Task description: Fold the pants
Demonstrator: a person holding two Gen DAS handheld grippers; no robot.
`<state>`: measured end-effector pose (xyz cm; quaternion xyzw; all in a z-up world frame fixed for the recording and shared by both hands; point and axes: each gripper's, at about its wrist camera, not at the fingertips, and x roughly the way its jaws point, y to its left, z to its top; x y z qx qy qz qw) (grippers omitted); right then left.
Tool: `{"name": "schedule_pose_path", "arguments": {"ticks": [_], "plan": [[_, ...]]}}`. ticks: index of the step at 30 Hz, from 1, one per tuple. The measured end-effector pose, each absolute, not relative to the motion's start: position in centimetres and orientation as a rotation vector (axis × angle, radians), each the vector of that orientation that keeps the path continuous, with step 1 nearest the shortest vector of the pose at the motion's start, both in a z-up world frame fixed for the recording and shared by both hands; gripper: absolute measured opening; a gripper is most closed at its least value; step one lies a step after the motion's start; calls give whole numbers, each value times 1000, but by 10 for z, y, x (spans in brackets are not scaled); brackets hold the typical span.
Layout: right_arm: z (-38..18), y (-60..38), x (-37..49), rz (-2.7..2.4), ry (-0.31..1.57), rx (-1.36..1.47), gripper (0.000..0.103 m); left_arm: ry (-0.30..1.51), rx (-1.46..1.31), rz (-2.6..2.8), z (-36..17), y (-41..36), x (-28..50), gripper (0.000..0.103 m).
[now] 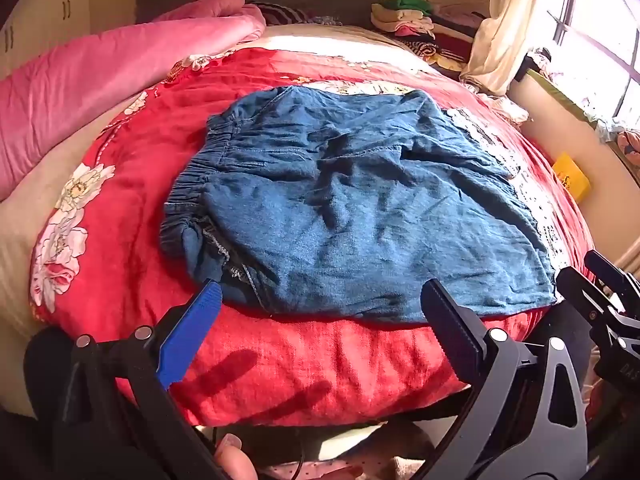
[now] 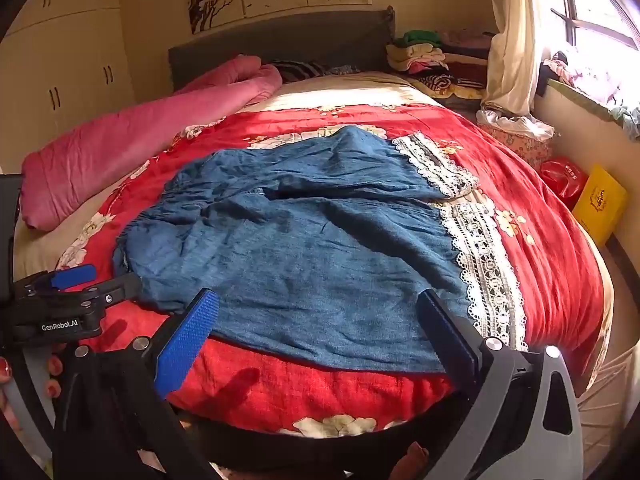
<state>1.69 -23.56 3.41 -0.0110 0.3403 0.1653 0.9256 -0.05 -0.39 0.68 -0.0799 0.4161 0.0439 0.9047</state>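
Note:
Blue denim pants (image 1: pixel 360 200) lie crumpled but spread on the red floral bedspread (image 1: pixel 320 360). The elastic waistband (image 1: pixel 192 184) is at the left and the white lace hems (image 2: pixel 480 264) at the right. My left gripper (image 1: pixel 320 284) stands open over the pants' near edge by the waistband corner, with nothing between its pads. My right gripper (image 2: pixel 318 294) is open too, hovering over the near edge of the closer leg (image 2: pixel 320 260). In the right wrist view the left gripper (image 2: pixel 100 280) shows at the left, by the waistband. The right gripper (image 1: pixel 600 280) appears at the right edge of the left wrist view.
A rolled pink quilt (image 2: pixel 140 140) lies along the bed's left side. A grey headboard (image 2: pixel 280 44) and a pile of folded clothes (image 2: pixel 424 56) are at the far end. A yellow box (image 2: pixel 600 204), a red bag (image 2: pixel 564 176) and a curtain (image 2: pixel 512 40) stand right of the bed.

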Motion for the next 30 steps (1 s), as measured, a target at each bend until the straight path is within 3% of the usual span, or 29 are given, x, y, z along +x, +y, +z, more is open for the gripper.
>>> {"name": "schedule_pose_path", "arguments": {"ticks": [30], "plan": [[38, -238, 17, 339, 692, -21, 99, 852, -163, 91, 8, 1, -2, 94]]}}
